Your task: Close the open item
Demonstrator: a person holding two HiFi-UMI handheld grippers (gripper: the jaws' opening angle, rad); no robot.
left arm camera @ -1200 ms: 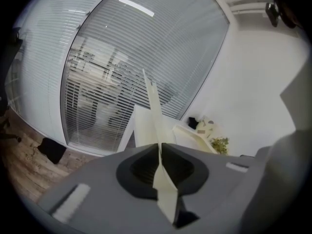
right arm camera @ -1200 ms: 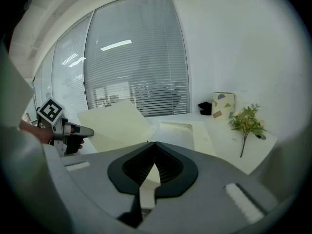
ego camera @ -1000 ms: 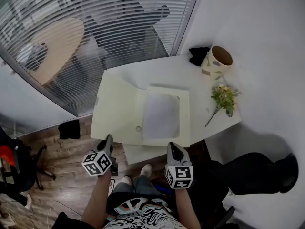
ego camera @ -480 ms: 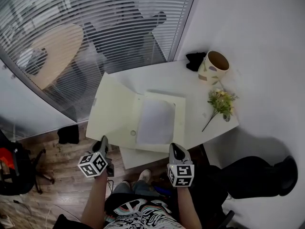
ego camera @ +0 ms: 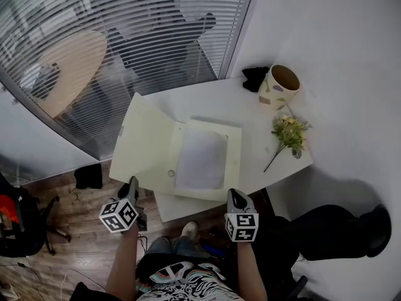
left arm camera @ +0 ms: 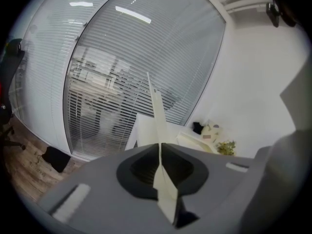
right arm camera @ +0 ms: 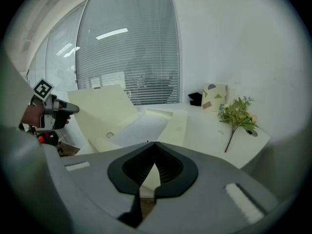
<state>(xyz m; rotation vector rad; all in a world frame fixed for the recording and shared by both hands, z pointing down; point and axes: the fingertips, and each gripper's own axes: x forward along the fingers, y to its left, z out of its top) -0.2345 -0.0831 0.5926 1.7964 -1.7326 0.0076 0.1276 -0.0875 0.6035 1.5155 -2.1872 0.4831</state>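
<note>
A cream folder [ego camera: 233, 162] lies open on the white table [ego camera: 263, 158], with a white sheet [ego camera: 200, 158] in its right half. Its left cover [ego camera: 141, 140] tilts up off the table. My left gripper [ego camera: 133, 184] is at that cover's near corner, and in the left gripper view [left arm camera: 160, 144] the cover's edge [left arm camera: 157, 108] runs straight in between the closed jaws. My right gripper [ego camera: 233, 195] hovers at the table's front edge, jaws shut with nothing in them [right arm camera: 148, 143]. The right gripper view shows the folder [right arm camera: 146, 123] ahead and the left gripper [right arm camera: 73, 107] at the raised cover [right arm camera: 102, 111].
A patterned cup [ego camera: 280, 85], a black object [ego camera: 254, 75] and a flower sprig [ego camera: 288, 133] sit at the table's far right. A glass wall with blinds [ego camera: 125, 36] runs behind, a white wall [ego camera: 338, 74] to the right. Wooden floor [ego camera: 69, 231] lies below left.
Both grippers have drifted slightly toward me, the left one also leftward with the cover's corner. The cover stands a little more raised than a second ago.
</note>
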